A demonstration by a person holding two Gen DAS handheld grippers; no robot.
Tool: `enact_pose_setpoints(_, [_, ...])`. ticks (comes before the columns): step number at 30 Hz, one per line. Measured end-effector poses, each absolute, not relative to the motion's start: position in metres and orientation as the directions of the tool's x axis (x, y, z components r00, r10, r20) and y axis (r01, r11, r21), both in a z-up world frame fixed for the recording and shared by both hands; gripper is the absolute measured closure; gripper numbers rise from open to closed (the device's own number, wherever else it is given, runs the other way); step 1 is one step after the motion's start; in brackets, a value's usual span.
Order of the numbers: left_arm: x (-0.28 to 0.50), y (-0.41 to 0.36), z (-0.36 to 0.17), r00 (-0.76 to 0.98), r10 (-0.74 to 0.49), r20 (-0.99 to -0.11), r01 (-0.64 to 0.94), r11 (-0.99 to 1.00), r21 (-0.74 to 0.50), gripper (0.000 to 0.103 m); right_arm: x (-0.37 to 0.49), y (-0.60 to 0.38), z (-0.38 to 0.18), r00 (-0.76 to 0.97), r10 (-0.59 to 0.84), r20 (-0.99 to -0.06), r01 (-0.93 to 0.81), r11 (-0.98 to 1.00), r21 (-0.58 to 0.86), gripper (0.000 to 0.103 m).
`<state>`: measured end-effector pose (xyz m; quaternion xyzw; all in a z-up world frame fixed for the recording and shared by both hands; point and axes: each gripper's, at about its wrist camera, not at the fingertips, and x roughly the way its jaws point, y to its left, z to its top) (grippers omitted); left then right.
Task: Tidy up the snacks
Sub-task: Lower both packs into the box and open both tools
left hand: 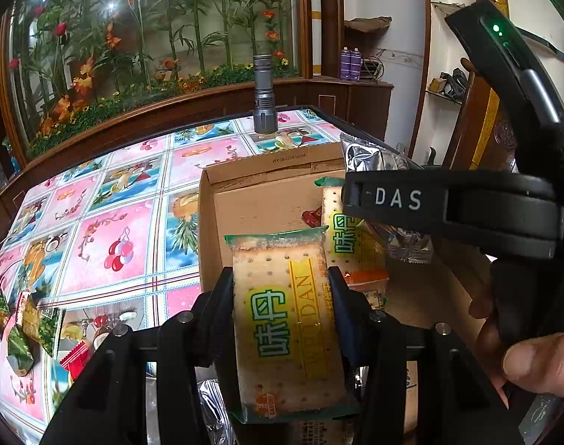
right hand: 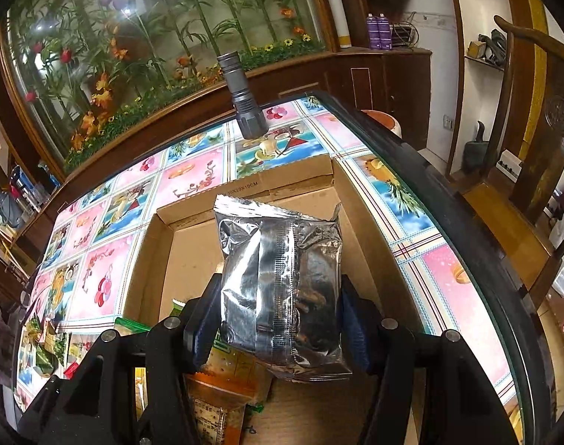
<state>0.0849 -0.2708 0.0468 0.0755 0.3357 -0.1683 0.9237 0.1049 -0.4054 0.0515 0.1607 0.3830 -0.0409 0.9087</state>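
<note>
A: Left view first: our left gripper [left hand: 282, 296] pinches the cracker packet [left hand: 285, 319] in its jaws, over the box [left hand: 245, 200] on the counter [left hand: 115, 222].

B: Right view: our right gripper [right hand: 282, 315] squeezes the silver pouch [right hand: 282, 282] above that box. We should lower both flat beside the packets inside, then let go.

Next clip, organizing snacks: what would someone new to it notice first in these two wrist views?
Each gripper is shut on a snack over the open cardboard box: the left gripper clamps a green-edged cracker packet, the right gripper a crinkled silver foil packet. Behind the box, a grey flashlight stands upright on the bright fruit-patterned tablecloth, and more small snack packets lie at the table's near left edge.
</note>
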Motion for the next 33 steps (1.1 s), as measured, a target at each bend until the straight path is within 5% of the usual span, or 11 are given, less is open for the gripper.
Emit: enact_pose_setpoints(33, [0.0818,-0.2744,0.0469,0.736,-0.248,-0.63,0.355,0.934,0.048,0.055,0.1049,-0.4018,0.0493,0.699,0.043,-0.714,0.194,0.949,0.247,0.04])
